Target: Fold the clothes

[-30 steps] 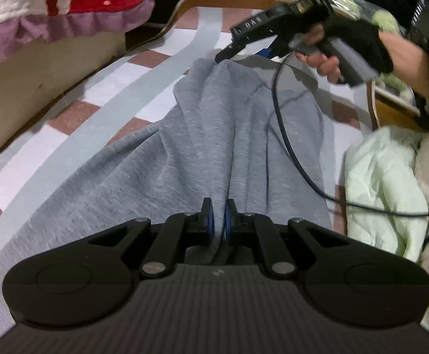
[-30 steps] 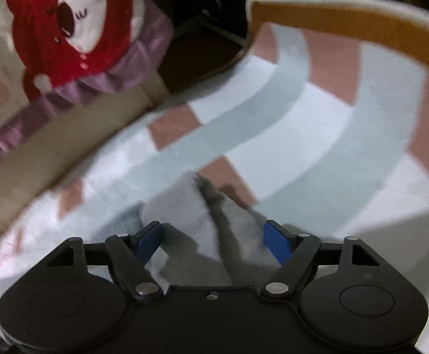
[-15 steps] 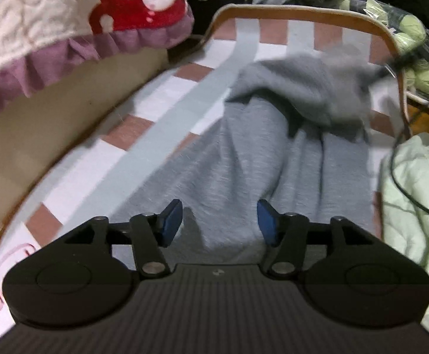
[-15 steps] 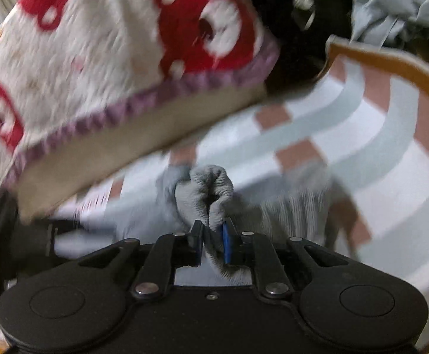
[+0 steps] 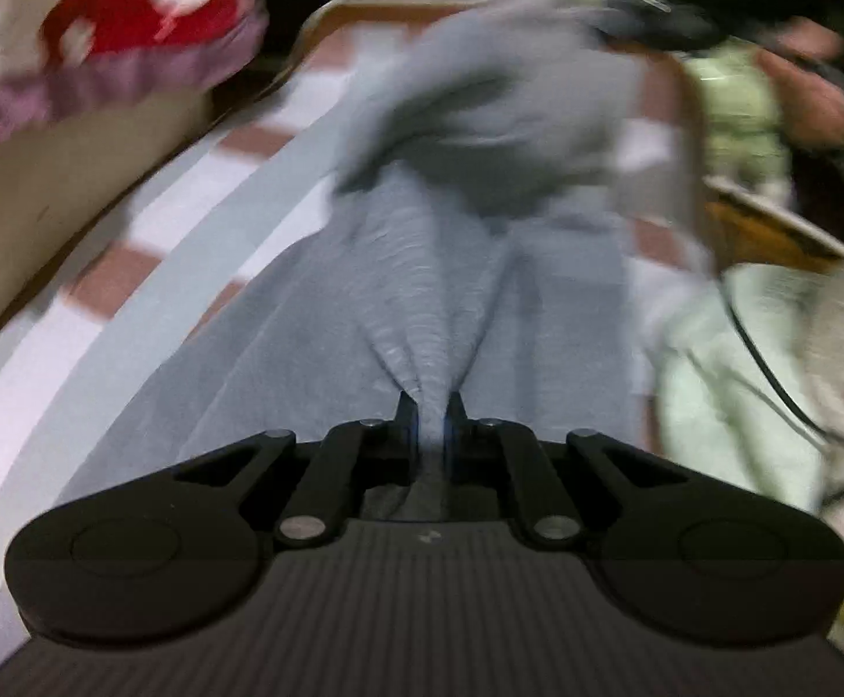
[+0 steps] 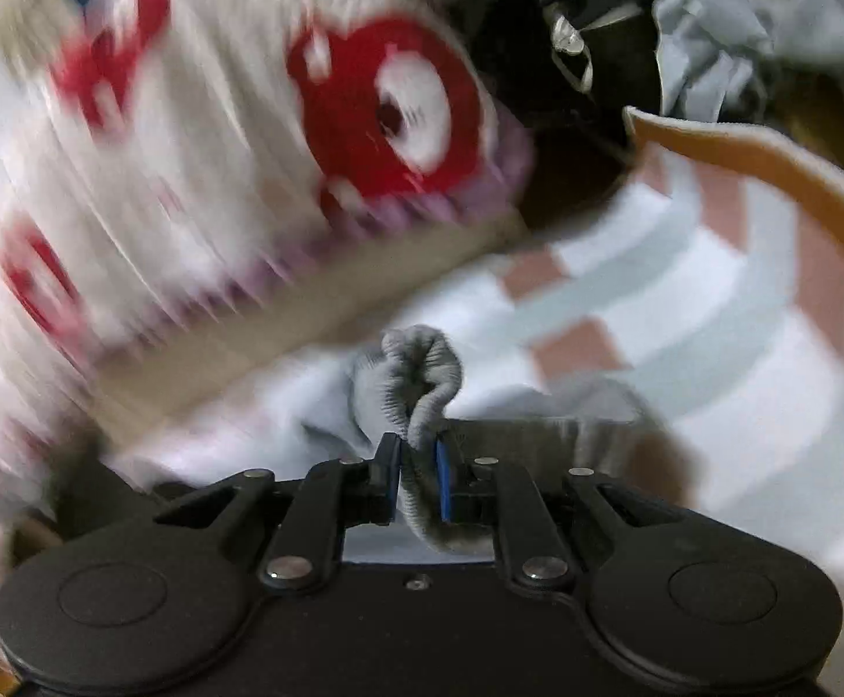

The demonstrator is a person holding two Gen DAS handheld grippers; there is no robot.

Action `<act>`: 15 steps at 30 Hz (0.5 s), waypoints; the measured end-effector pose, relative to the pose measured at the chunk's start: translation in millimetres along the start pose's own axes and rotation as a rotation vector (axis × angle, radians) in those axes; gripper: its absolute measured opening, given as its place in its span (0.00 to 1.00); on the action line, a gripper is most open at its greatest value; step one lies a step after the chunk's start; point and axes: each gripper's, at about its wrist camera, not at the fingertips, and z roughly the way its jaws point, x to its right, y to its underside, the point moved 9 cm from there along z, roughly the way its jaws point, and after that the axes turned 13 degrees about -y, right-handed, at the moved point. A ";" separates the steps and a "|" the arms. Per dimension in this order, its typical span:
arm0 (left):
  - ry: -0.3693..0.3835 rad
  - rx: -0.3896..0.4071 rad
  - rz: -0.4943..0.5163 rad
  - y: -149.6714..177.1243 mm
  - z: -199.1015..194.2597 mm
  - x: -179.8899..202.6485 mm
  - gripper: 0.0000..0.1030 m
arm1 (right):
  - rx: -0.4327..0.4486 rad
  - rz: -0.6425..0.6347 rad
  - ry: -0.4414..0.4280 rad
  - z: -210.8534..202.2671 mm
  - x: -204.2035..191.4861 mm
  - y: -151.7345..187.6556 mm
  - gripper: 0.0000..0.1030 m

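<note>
The left tongs [image 5: 430, 406] are pinched narrow on a ribbed band of the grey sweatshirt [image 5: 305, 360], the fabric gathered into a tight pleat that fans out from between the jaws toward 12 o'clock. The rest of the garment spreads over the patterned rug [image 5: 201, 215], a mat of pale blue, white and dusty-pink blocks with an orange rim, and a raised, bunched mass of the same grey cloth sits at 12 o'clock in the left wrist view, blurred. At 2 o'clock in that view a person's hand [image 5: 811, 93] shows, smeared by motion, with dark shapes around it that cannot be made out. A pale green garment [image 5: 724, 360] lies at 3 o'clock, just beside the grey one, with a thin black cable [image 5: 770, 372] crossing over it. At 10 o'clock hangs a white quilt [image 5: 131, 17] with red figures and a purple frill. The right tongs [image 6: 417, 459] are also drawn narrow, gripping a ribbed grey cuff [image 6: 422, 366] of the sweatshirt that loops up and curls over above the blue pads [image 6: 444, 485]; more of it hangs down between the jaws. In the right wrist view the rug curves from 3 o'clock across the middle, the quilt fills 9 to 11 o'clock in heavy blur, and a heap of dark and grey-blue clothing [image 6: 741, 29] lies past the rug's rim at 1 o'clock.
</note>
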 end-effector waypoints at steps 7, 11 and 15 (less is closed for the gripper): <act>0.125 -0.018 0.059 16.7 -26.3 30.6 0.07 | -0.364 -0.072 0.255 52.8 59.6 -31.7 0.60; 0.123 -0.010 0.075 23.8 -29.9 38.8 0.07 | -0.443 0.062 0.394 84.2 124.1 -20.5 0.60; 0.116 -0.001 0.002 21.2 -29.9 26.9 0.08 | -0.463 0.142 0.303 107.2 138.9 -4.1 0.60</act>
